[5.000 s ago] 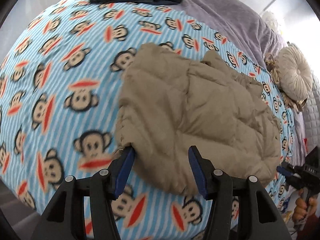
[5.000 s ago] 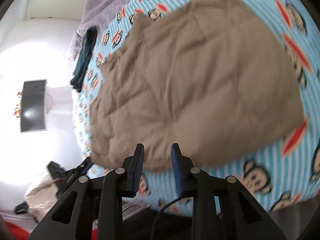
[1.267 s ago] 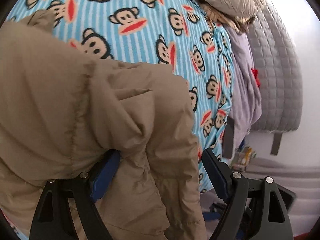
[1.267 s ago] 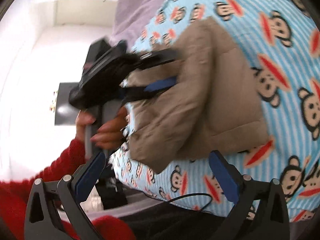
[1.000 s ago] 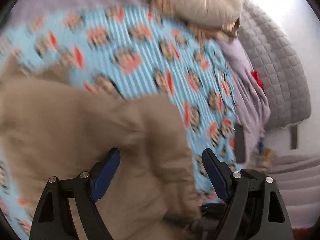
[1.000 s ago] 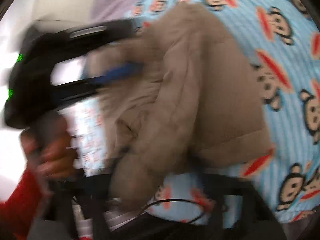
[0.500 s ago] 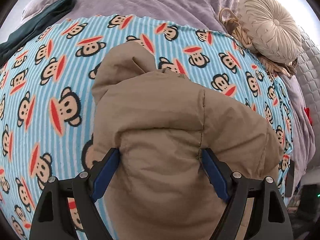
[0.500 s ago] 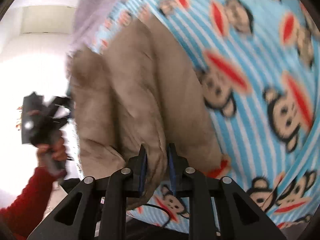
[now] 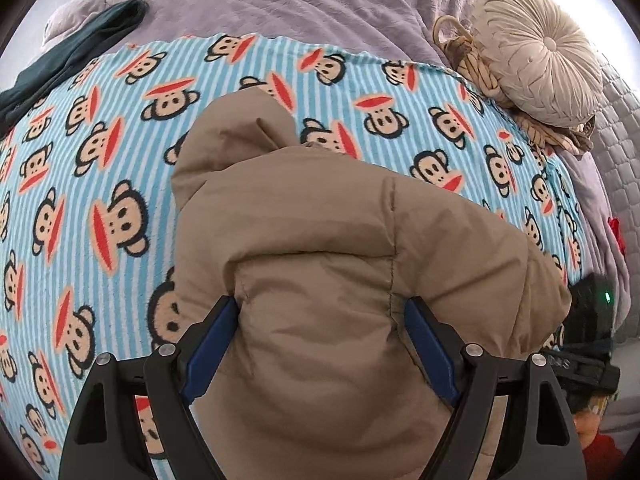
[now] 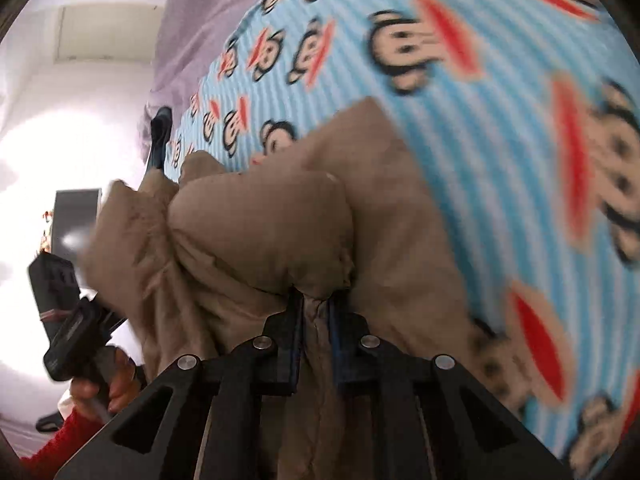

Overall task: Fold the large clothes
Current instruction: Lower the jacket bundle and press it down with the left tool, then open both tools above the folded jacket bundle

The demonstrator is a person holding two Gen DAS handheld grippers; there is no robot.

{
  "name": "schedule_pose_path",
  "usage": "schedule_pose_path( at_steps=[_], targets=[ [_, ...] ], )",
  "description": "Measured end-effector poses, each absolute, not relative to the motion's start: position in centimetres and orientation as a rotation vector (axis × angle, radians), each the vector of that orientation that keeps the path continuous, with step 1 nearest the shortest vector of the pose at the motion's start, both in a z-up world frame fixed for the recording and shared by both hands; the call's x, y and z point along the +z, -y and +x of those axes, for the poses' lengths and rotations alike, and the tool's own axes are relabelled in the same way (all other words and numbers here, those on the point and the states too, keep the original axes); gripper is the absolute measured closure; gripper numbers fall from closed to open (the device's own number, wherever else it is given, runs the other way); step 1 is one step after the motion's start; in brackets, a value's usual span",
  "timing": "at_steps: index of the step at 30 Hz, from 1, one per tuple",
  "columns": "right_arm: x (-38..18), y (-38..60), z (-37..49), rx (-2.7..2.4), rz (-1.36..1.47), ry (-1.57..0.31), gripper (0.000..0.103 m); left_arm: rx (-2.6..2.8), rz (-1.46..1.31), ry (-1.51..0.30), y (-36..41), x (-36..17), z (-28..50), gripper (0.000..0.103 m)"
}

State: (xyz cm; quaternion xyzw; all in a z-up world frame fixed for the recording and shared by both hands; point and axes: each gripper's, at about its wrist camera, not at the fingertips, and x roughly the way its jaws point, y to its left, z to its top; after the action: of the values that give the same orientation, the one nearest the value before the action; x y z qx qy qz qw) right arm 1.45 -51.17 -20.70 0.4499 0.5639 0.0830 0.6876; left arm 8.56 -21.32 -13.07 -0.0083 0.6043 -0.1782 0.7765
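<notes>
Right gripper (image 10: 316, 312) closing on the tan jacket (image 9: 320, 272) edge; left gripper (image 9: 320, 332) straddles its fold wide, open blanket (image 9: 100, 168) beyond

**Right Wrist View: Fold of Jacket Between the Fingers**

The right gripper (image 10: 316, 312) was closing, its blue-padded fingers (image 10: 295, 332) pinching a bunched fold of the tan puffer jacket (image 10: 260, 236). The jacket lay on the bed's monkey-print blanket (image 10: 500, 128). At lower left, a hand (image 10: 106, 390) in a red sleeve (image 10: 60, 440) held the left gripper (image 10: 66, 320), just beside the jacket's edge.
</notes>
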Motion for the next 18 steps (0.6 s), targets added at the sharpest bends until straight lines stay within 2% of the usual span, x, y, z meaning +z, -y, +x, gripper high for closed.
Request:
schedule_pose_path(
  at_steps=[6,10,11,13,14,15,18],
  targets=[
    [-22.9,50.4,4.7,0.195,0.998,-1.312,0.091,-0.314,0.087,-1.288,24.5,-13.5,8.4,0.019],
    [-21.1,51.1,4.0,0.159,0.945,-1.336,0.089,-0.317,0.151,-1.282,25.6,-14.0,7.8,0.019],
    [-20.4,51.6,3.3,0.141,0.934,-1.341,0.084,-0.321,0.157,-1.280,25.7,-14.0,7.7,0.019],
    [-18.7,52.7,1.9,0.099,0.942,-1.316,0.064,-0.322,0.165,-1.276,25.7,-14.0,7.5,0.019],
    [-17.9,53.2,1.2,0.079,0.946,-1.294,0.046,-0.320,0.163,-1.276,25.7,-14.0,7.5,0.019],
    [-16.7,53.7,0.3,0.055,0.942,-1.259,0.040,-0.318,0.162,-1.277,25.7,-14.0,7.5,0.019],
    [-13.1,54.2,-1.7,0.051,0.925,-1.165,0.040,-0.312,0.171,-1.278,25.9,-14.1,7.5,0.019]
  ],
)
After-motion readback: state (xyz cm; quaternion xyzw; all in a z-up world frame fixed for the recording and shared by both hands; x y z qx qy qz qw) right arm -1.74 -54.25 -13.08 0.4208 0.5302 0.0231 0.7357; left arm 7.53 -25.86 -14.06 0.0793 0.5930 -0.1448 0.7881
